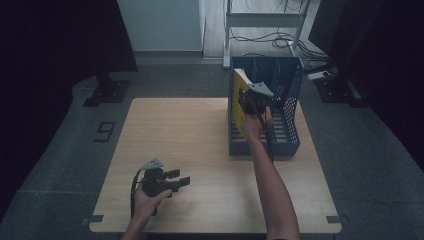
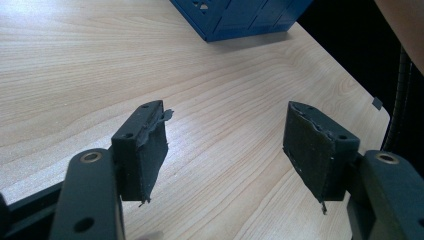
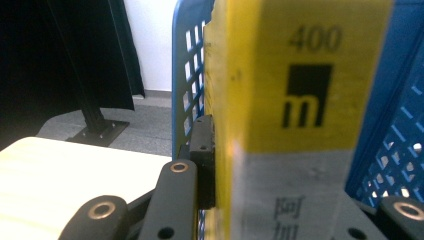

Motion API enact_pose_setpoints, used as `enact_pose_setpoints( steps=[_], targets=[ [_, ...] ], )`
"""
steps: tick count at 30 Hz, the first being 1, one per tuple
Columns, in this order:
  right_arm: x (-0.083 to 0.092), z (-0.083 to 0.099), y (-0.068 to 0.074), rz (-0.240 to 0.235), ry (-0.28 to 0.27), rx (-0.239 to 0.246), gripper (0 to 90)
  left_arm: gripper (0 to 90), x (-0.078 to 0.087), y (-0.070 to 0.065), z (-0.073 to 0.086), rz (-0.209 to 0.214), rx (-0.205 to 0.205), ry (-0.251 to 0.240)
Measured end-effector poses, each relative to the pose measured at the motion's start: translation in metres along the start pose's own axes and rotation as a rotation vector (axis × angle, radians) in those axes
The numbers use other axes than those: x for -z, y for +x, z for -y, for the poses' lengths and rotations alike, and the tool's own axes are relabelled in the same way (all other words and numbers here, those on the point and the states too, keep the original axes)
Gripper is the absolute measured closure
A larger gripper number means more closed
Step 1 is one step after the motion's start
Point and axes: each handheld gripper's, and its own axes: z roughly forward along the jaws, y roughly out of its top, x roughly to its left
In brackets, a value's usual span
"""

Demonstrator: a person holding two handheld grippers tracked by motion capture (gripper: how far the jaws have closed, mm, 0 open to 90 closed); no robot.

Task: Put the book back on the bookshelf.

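**Book going into the rack**

At seven o'clock on the pale wood-grain table (image 1: 210, 150), the left tongs (image 1: 176, 180) rest apart and empty, their pads (image 2: 152, 150) frayed. At two o'clock, the right tongs (image 1: 248, 98) clamp a yellow hard-edged book (image 3: 295, 100), upright at the perforated blue plastic rack's (image 1: 287, 100) leftmost slot; seemingly release remains.

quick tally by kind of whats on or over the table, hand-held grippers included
blue file rack: 1
yellow book: 1
hand-held gripper: 2, the left hand-held gripper open, the right hand-held gripper shut on the yellow book
total: 4
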Motion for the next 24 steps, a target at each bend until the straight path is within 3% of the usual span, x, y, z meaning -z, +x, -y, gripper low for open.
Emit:
enact_pose_setpoints(
  steps=[14, 24],
  targets=[
    [-0.021, 0.01, 0.004, 0.015, 0.02, -0.005, 73.6, 33.8, 0.001, 0.003, 0.001, 0.0, 0.01, -0.002],
    [-0.022, 0.023, 0.003, 0.01, 0.037, 0.004, 73.4, 33.8, -0.001, 0.003, 0.001, -0.005, 0.006, 0.012]
  ],
)
